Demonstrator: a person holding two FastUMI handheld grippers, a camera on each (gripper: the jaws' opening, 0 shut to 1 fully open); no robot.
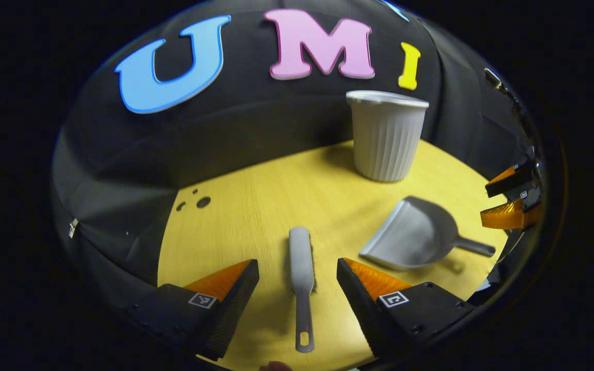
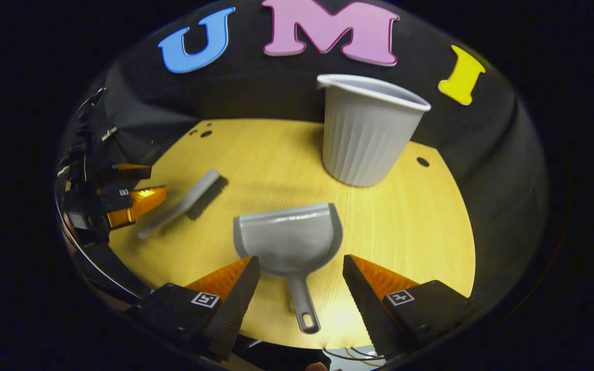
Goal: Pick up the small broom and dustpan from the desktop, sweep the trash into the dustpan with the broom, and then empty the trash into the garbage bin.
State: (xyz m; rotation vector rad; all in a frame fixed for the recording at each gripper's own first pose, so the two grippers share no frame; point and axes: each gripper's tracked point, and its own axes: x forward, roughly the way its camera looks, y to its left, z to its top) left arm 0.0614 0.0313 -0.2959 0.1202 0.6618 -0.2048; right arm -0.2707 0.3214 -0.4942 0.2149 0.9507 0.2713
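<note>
Two tongs spread, left tongs (image 1: 298, 273) straddling broom (image 1: 301, 268) lying lengthwise, handle near, right tongs (image 2: 301, 270) flanking dustpan (image 2: 289, 242), handle near, bin (image 2: 366, 131) upright far on table (image 2: 431, 216).

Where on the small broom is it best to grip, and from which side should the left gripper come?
Grip the small broom by its slim bare handle, coming from above with the open left gripper straddling it; it lies flat on the desktop, handle end nearest.

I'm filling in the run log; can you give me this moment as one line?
stage: pre-grasp | left gripper: open over broom | right gripper: open over dustpan | bin: upright on table
</note>
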